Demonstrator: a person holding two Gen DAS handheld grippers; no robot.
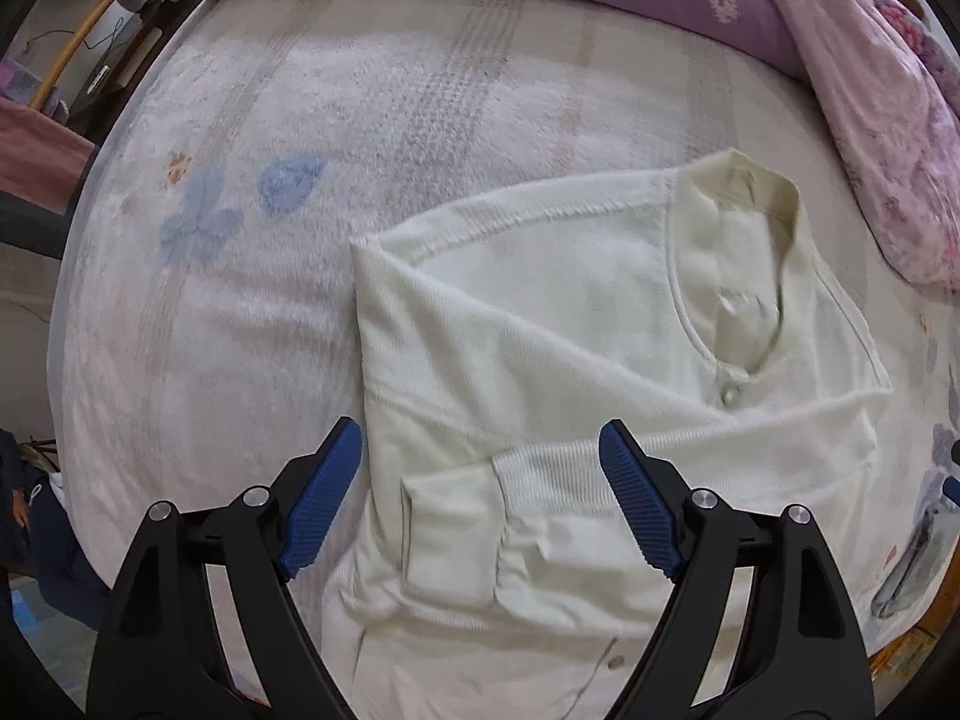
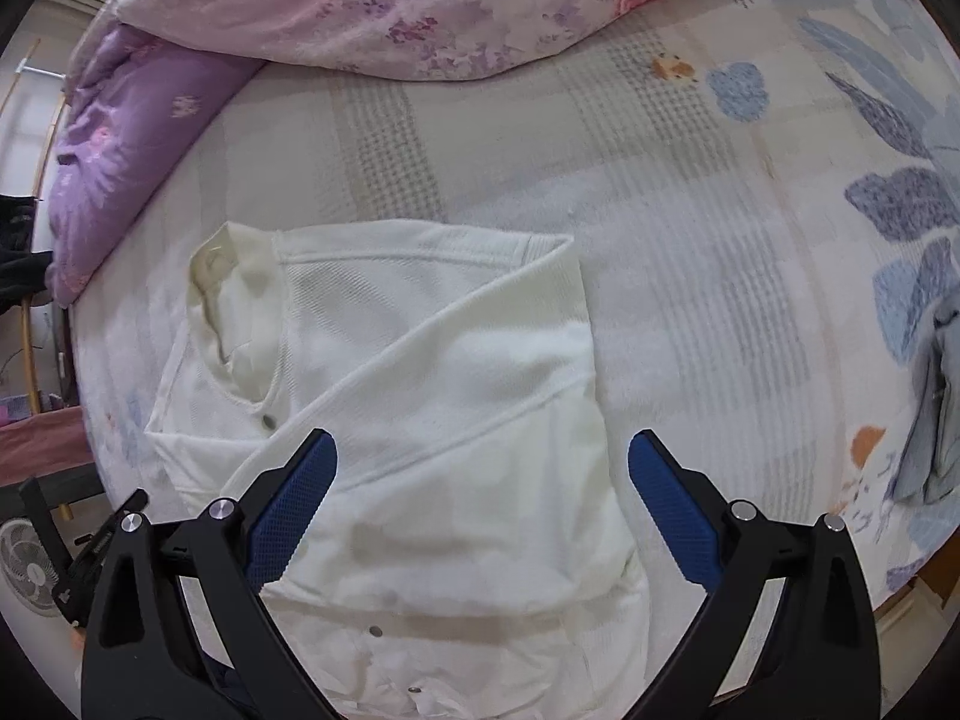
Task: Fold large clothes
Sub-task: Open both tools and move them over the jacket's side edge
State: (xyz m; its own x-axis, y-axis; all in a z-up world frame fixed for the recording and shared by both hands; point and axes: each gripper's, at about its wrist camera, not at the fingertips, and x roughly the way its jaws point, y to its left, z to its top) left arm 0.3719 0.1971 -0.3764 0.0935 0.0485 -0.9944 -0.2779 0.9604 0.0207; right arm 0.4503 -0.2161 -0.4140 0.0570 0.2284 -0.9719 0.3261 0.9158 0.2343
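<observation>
White cardigan [image 1: 540,360] lies flat on the bed [image 1: 240,300], collar toward the pillows, both sleeves already crossed over the chest; lower hem half still unfolded near the bed edge.

Left claw [image 1: 480,498] wide, nothing between the pads, hanging over the folded sleeve cuff [image 1: 456,534]. Right claw [image 2: 483,504] also wide and empty, over the lower right side of the body panel.

Risks, as I judge them:
- Next step is likely grabbing the hem to fold it up. Claws pinching only the top layer would lift a sleeve and undo the crossed fold.
- Left claw sits right above the cuff; closing there would drag the sleeve out instead of the hem.
- Uneven grabs on the two sides would give a skewed fold, with the buttons [image 2: 377,631] bunching.
- Fleecy bed cover could cling and wrinkle the knit if it is dragged and not lifted.
- Hem is close to the bed edge; a slip could pull the cardigan off.
</observation>
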